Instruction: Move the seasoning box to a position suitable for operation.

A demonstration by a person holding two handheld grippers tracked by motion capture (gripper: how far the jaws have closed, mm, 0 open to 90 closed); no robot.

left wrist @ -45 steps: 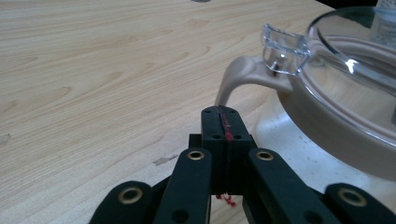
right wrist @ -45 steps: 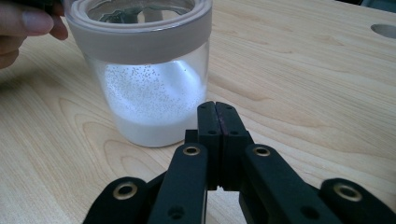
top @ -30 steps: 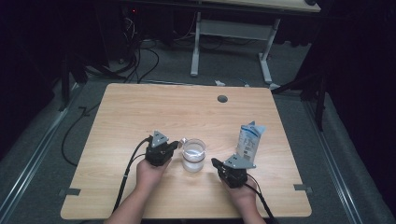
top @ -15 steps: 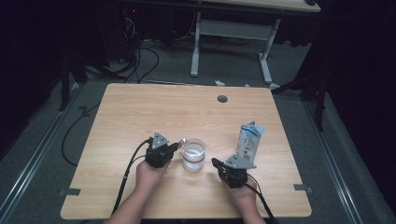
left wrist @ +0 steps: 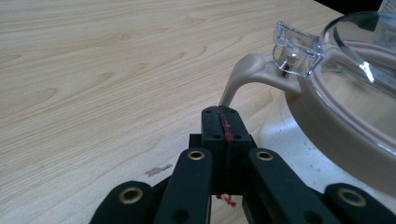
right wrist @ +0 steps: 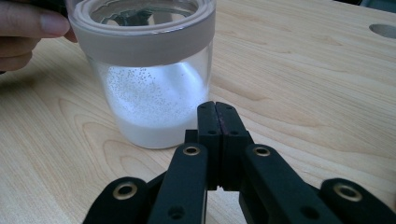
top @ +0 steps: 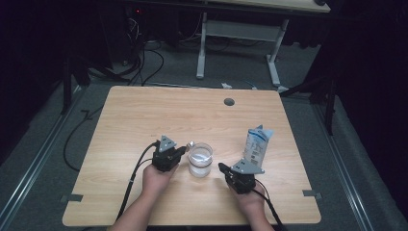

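With both sets of jaws pressed together and empty, I judge my left gripper (top: 182, 151) should open and seat squarely on the latch (left wrist: 261, 70) of the jar (top: 200, 159), lower centre, right gripper (top: 223, 167) bracing opposite.

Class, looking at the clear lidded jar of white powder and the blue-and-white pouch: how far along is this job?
Done: nothing visible; the clear lidded jar of white powder has its lid on and the blue-and-white pouch stands upright at its right. In hand: nothing; the left tool sits shut beside the jar's beige lid clasp, and the right tool is shut, short of the jar. Left: seemingly everything, starting with the lid.
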